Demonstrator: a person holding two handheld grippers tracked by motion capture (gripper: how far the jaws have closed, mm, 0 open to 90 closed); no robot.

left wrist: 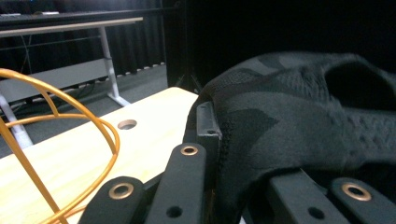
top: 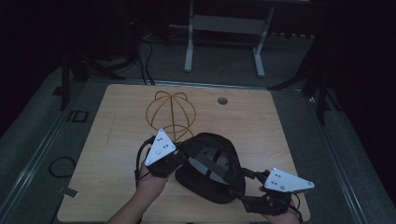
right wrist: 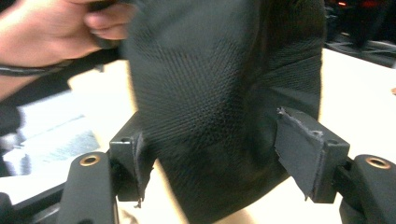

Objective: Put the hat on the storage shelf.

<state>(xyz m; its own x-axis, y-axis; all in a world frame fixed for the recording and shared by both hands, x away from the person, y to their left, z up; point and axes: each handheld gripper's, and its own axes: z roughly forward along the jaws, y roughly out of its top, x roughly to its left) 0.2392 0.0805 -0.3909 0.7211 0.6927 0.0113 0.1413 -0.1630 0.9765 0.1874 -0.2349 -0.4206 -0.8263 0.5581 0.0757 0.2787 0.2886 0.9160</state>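
Seen from the high view, a black cap [top: 211,168] lies near the front edge of a pale wooden table [top: 116,140], held between the left gripper [top: 169,161] at its left rim and the right gripper [top: 254,186] at its lower right, with a gold wire stand [top: 170,114] of curved hoops just behind it. The left gripper view brings out what the dim high view loses: the cap's fabric [left wrist: 289,112] is a soft knit with darker patches, and the jaws are clamped shut on its edge, the cloth bunched tight between them; the wire stand [left wrist: 60,116] arcs past on the left, cut off by the frame. The right gripper view shows a fine mesh weave on the cap [right wrist: 215,93], which hangs between jaws that stand apart, the worn grey pads [right wrist: 299,144] clear of the cloth on one side; whether the other pad brushes it is hard to tell. The person's left hand [right wrist: 56,32] appears blurred at the upper left there. The room beyond the table is too dark to read.
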